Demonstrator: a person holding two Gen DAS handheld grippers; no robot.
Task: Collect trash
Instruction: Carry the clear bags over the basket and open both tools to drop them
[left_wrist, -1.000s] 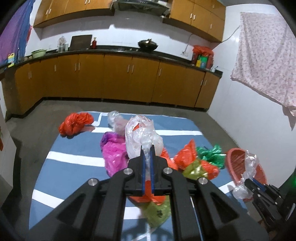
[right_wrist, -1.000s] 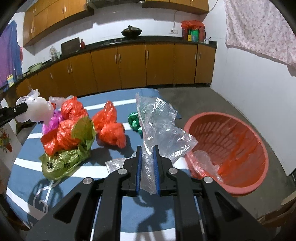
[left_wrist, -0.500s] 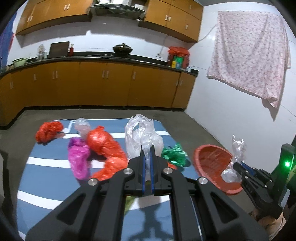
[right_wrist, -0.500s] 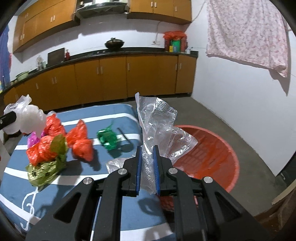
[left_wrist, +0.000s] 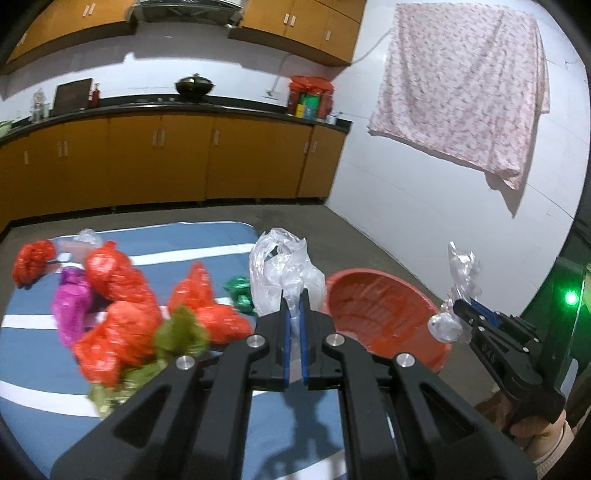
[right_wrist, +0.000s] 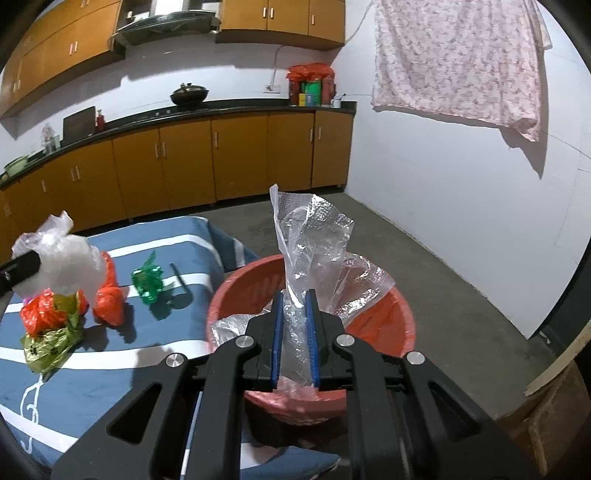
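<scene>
My left gripper (left_wrist: 293, 295) is shut on a crumpled white plastic bag (left_wrist: 280, 273), held above the blue mat just left of the red basket (left_wrist: 384, 321). My right gripper (right_wrist: 294, 295) is shut on a clear plastic bag (right_wrist: 314, 251), held right over the red basket (right_wrist: 391, 325). The right gripper also shows in the left wrist view (left_wrist: 458, 306) at the basket's right side. Red bags (left_wrist: 122, 325), a pink bag (left_wrist: 70, 306), an olive bag (left_wrist: 177, 336) and a green bag (right_wrist: 147, 280) lie on the mat.
The blue striped mat (left_wrist: 44, 350) covers a low surface. The basket stands at its right end above the grey concrete floor (right_wrist: 461, 288). Orange cabinets (left_wrist: 184, 162) line the far wall. A floral cloth (left_wrist: 461, 81) hangs on the white wall at the right.
Both grippers have swung to the right with their bags. The right gripper's clear bag has come over the red basket, and the left gripper's bag has come close beside it.
</scene>
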